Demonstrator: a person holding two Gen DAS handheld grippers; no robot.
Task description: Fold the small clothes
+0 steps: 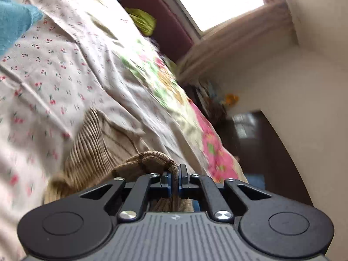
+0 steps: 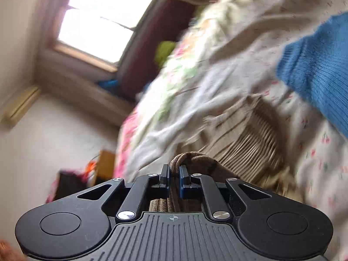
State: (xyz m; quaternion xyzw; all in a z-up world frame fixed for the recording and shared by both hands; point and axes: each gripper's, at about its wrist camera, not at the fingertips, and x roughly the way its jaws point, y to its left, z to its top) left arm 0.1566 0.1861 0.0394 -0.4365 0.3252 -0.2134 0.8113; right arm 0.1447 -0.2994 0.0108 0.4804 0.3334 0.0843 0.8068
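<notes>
A small tan ribbed knit garment lies on a cherry-print sheet on a bed. My left gripper is shut on the garment's thick edge, which bunches up between the fingers. My right gripper is shut on another part of the same tan garment, whose pleated body stretches away up and right. A blue knit garment lies beyond it on the sheet, and it also shows in the left wrist view at the top left. Both views are blurred by motion.
A floral pink and green quilt covers the bed's far side. A dark red headboard and a bright window stand behind. A yellow-green cloth lies by the headboard. Cluttered items sit on the floor beside the bed.
</notes>
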